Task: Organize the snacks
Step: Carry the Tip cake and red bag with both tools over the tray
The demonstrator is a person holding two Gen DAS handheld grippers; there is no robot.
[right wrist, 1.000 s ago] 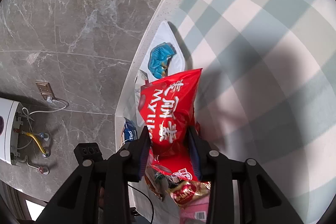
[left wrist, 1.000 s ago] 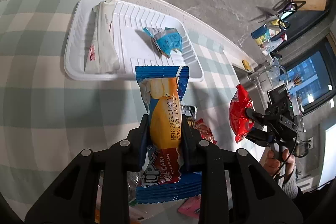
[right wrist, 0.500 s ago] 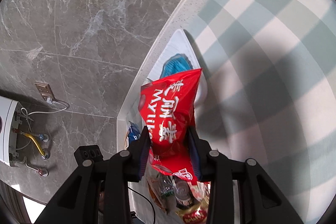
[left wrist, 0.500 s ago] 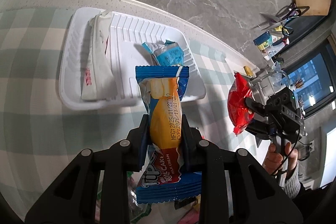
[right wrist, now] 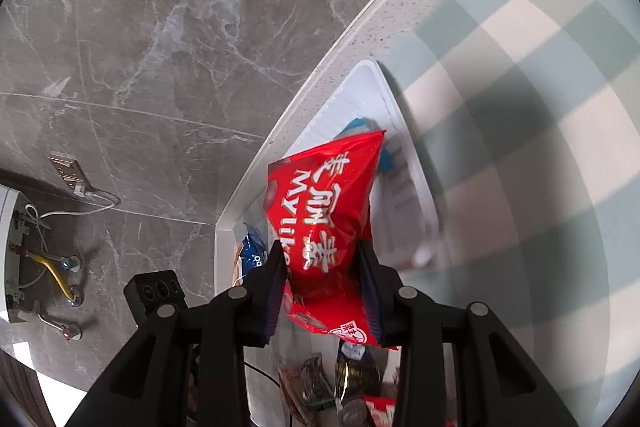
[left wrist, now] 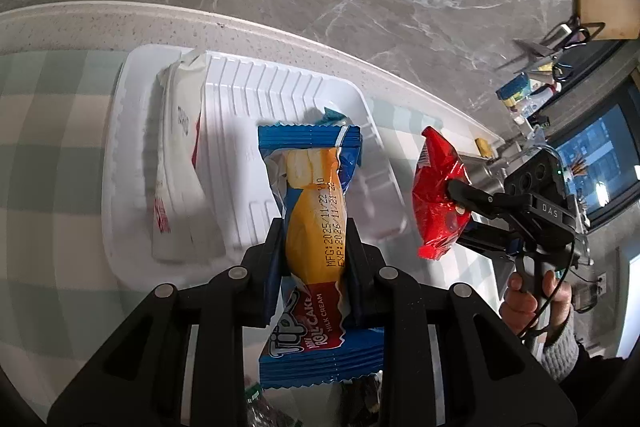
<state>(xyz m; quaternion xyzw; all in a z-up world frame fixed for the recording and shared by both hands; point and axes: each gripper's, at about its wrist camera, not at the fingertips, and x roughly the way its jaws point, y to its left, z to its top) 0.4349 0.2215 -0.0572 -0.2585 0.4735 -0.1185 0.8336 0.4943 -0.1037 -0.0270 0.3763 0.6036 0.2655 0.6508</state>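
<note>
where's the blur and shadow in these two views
Right wrist view: the white tray behind the red bag is motion-smeared and a dark soft shadow lies on the checked cloth. Left wrist view: sharp, the roll cake pack date print readable; fisheye bends the table edge.

Blue-and-yellow roll cake packet, upright, pinched at mid-length, hanging over the white ribbed tray. Red Mylikes bag pinched low, at 3 o'clock of the tray. White pouch lies in the tray's 9 o'clock side; blue wrapper mostly hidden behind the packet.
</note>
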